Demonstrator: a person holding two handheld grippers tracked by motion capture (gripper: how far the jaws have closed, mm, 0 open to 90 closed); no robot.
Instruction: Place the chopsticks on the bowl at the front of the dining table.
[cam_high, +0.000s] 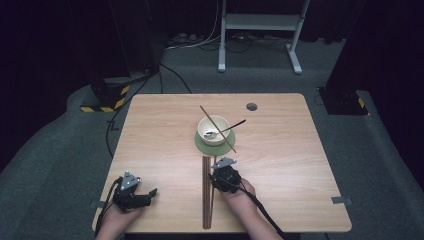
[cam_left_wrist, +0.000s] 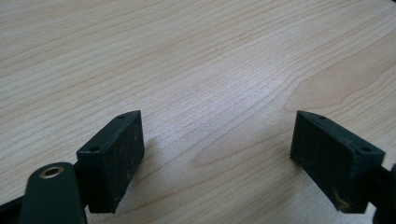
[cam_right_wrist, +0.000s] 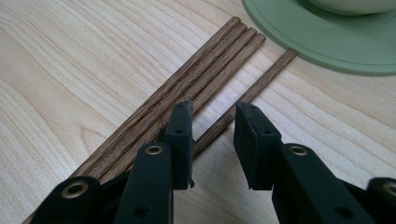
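Near the green coaster (cam_right_wrist: 327, 44), my right gripper (cam_right_wrist: 212, 135) had its jaws partly apart, straddling the lone chopstick (cam_right_wrist: 247, 95), pads not pressing yet. Bundled chopsticks (cam_right_wrist: 187, 88) lay just beside it; closing crooked could've caught one too or rolled the single away. Left gripper (cam_left_wrist: 217, 154) was wide apart on the bare table (cam_left_wrist: 196, 56).

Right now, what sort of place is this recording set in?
Probably a lab or recording studio, not a dining room: a lone wooden table on grey carpet, dark surroundings, a white equipment stand, and cables across the floor.
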